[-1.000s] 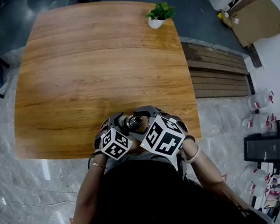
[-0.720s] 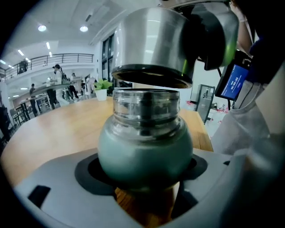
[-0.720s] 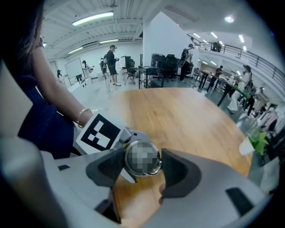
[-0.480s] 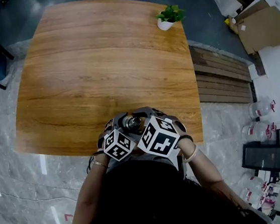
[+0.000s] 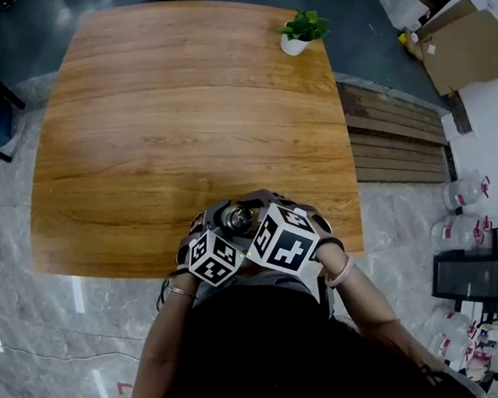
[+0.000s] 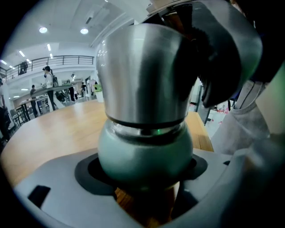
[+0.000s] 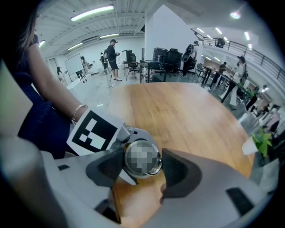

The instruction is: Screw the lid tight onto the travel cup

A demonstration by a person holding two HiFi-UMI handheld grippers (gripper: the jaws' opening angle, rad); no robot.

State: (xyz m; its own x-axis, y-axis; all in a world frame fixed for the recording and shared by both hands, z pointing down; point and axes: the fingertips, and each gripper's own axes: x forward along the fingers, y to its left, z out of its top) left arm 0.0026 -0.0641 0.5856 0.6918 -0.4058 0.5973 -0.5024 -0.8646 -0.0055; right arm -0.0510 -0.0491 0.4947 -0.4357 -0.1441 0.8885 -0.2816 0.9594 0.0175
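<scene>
The travel cup is held just above the near edge of the wooden table, between both grippers. In the left gripper view the cup stands upright, with a steel upper body over a rounded green part. My left gripper is shut on the green part. In the right gripper view the round shiny lid sits between the jaws of my right gripper, which is shut on it from above. From the head view the marker cubes hide most of both grippers, left gripper and right gripper.
A small potted plant stands at the table's far right corner. Right of the table lie a slatted wooden board, cardboard boxes and plastic bottles on the floor. People and desks show far behind in the right gripper view.
Both grippers stay clamped on the cup at the table's near edge. The right gripper's cube has turned slightly and the head camera has shifted a little.
</scene>
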